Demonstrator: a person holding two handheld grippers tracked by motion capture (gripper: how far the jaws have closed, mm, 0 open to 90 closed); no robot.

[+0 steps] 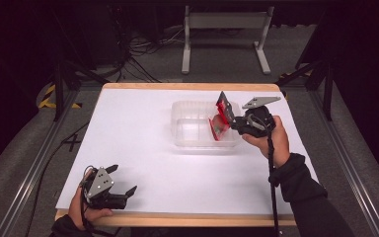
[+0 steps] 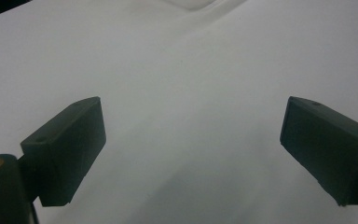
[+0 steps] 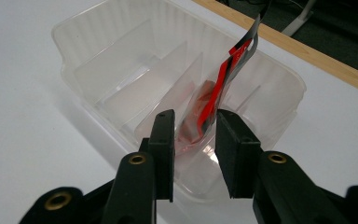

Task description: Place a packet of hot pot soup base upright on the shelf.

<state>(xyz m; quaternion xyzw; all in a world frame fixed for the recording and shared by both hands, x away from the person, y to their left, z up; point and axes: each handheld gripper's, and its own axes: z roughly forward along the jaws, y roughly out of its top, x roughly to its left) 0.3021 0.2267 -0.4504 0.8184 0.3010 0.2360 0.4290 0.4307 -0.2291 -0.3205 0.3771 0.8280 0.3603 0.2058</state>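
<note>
The left gripper [image 1: 123, 185] rests at the near left edge of the white table [image 1: 143, 143], its fingers spread wide around nothing. Farther right, a red-and-black snack packet [image 3: 205, 105] stands tilted in the right compartment of a clear plastic container [image 3: 88, 60]. The right gripper [image 3: 193, 149] has its fingers narrowly parted around the packet's lower end; whether they press it I cannot tell.

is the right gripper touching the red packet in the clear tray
Touching. The right gripper view shows the right gripper with both jaws pressed against the red packet, which stands upright in the clear tray.
</note>
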